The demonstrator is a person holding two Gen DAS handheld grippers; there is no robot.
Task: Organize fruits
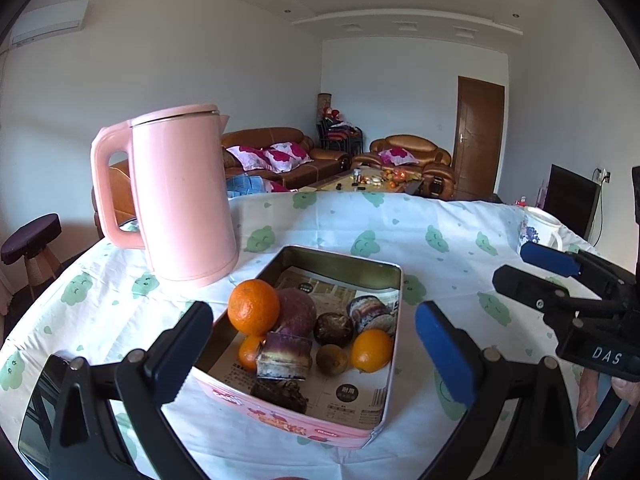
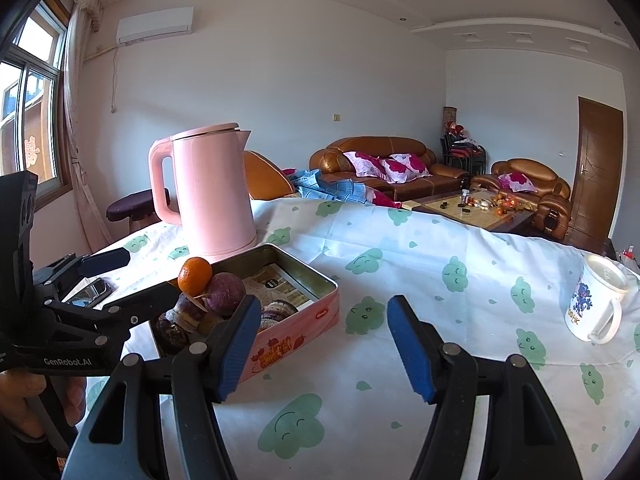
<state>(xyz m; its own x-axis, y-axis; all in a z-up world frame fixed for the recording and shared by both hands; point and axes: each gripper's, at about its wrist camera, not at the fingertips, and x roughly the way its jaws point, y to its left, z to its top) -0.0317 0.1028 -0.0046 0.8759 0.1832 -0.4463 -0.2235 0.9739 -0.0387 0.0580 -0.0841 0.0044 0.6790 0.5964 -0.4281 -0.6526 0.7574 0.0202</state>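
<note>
A pink tin box [image 1: 320,432] [image 2: 304,320] sits on the table, lined with printed paper. In it lie a large orange [image 1: 253,306] [image 2: 195,276], a purple round fruit [image 1: 298,312] [image 2: 226,290], two smaller oranges [image 1: 371,350], dark brown fruits [image 1: 333,329] and a cut purple piece [image 1: 285,356]. My left gripper [image 1: 316,356] is open and empty, its jaws astride the near end of the box. My right gripper [image 2: 324,344] is open and empty over the cloth to the right of the box; it also shows in the left wrist view [image 1: 516,268].
A pink kettle [image 1: 180,196] [image 2: 210,188] stands just behind the box. A white mug [image 2: 596,304] [image 1: 538,226] stands at the table's right. A phone [image 2: 90,292] lies left of the box. The table wears a white cloth with green clouds [image 2: 400,248].
</note>
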